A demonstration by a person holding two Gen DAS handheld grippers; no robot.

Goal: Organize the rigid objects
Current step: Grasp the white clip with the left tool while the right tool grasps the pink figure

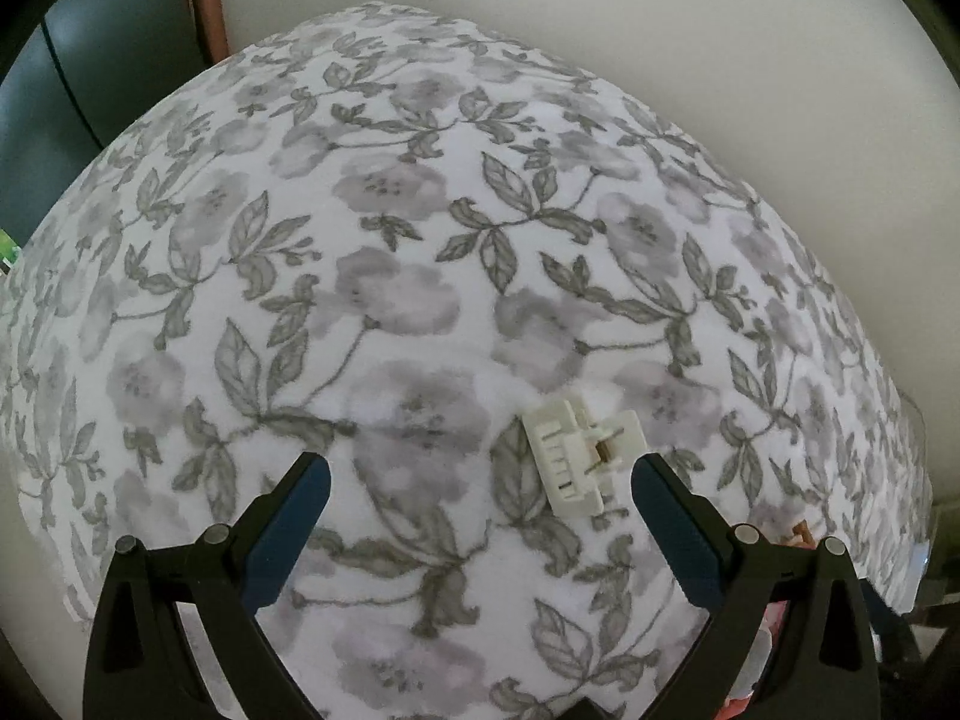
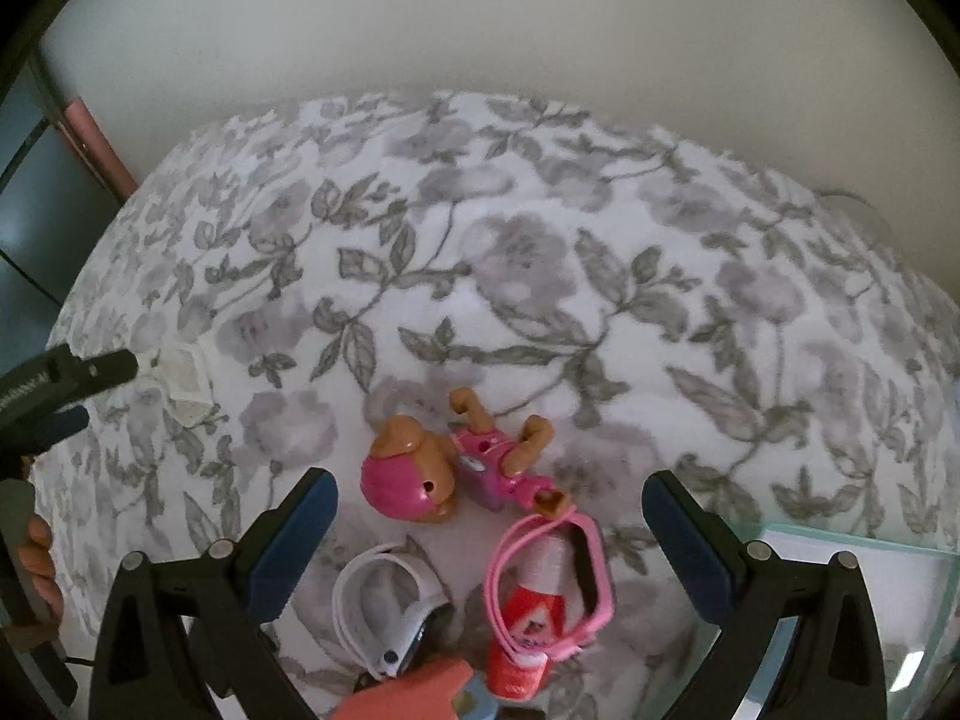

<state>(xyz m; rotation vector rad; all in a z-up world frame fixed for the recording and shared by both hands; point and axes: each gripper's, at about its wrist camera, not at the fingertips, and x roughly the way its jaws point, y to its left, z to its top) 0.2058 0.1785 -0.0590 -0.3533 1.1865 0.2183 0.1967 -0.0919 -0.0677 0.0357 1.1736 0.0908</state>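
Floral cloth (image 1: pixel 420 312) – pale wall (image 1: pixel 660 30) behind

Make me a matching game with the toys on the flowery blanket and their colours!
Things:
1. clip
2. doll's hat
3. bottle
4. tongs' pads

Colours:
A. blue
B. orange-red
C. cream
D. pink

Pairs: 1-C, 2-D, 3-B, 4-A
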